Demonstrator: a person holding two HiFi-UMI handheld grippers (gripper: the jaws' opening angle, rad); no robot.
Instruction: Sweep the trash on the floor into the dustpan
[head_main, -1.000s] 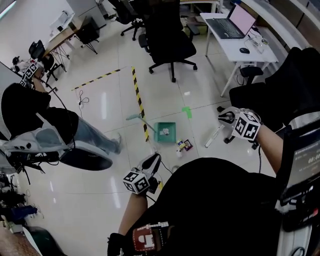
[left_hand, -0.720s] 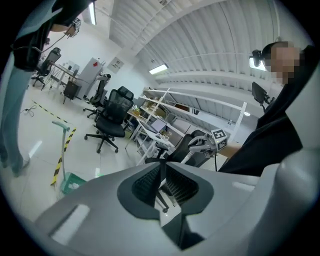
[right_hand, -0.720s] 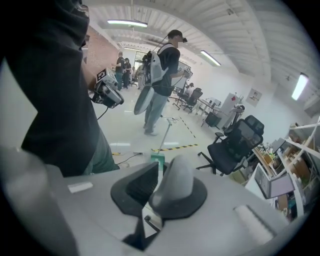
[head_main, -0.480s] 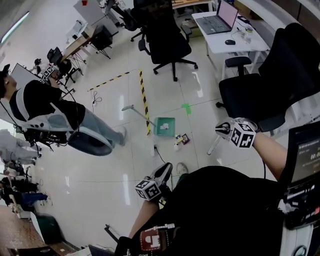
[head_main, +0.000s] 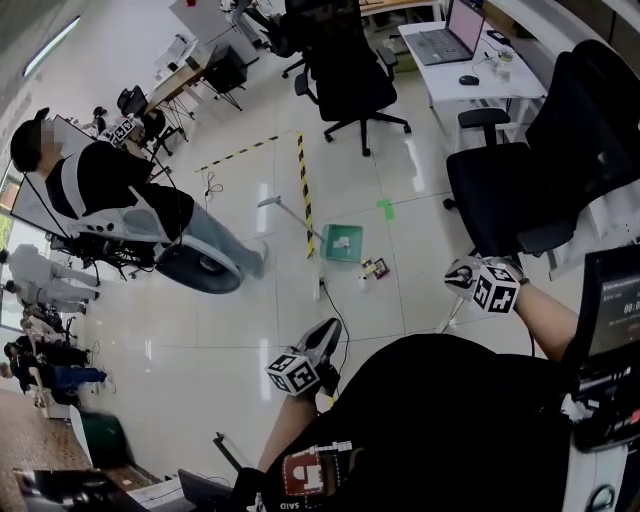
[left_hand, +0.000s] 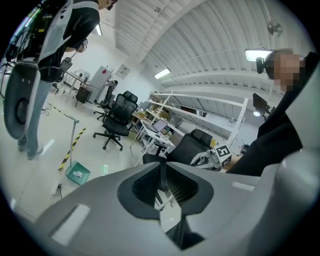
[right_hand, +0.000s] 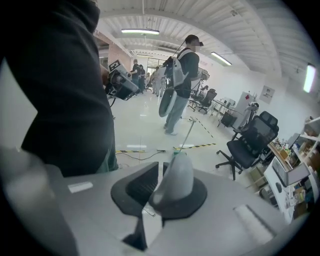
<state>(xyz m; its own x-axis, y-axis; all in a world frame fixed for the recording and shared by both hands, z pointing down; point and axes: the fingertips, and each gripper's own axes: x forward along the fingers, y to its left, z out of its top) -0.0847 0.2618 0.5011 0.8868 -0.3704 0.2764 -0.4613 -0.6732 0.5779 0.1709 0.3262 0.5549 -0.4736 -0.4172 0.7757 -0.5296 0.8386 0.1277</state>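
A green dustpan (head_main: 343, 243) lies on the white floor with its long handle (head_main: 285, 212) slanting up to the left and a white scrap inside. A colourful packet (head_main: 375, 268) and a small white bit (head_main: 360, 283) lie just right of it. My right gripper (head_main: 462, 275) (right_hand: 162, 172) is shut on the rounded grey end of the broom handle (right_hand: 175, 182), whose white stick (head_main: 447, 318) runs down under it. My left gripper (head_main: 320, 340) (left_hand: 161, 175) is shut with nothing in it, held near my body. The dustpan (left_hand: 78, 173) also shows in the left gripper view.
A person (head_main: 110, 190) in a black-and-white jacket stands at the left. Black office chairs (head_main: 350, 80) (head_main: 510, 190) and a desk with a laptop (head_main: 455, 40) stand behind and to the right. Yellow-black tape (head_main: 303, 185) and a cable (head_main: 335, 320) cross the floor.
The view has pulled back, so the dustpan and trash look farther away. Both grippers have dropped lower in the view, nearer my body. The right gripper still holds the broom handle.
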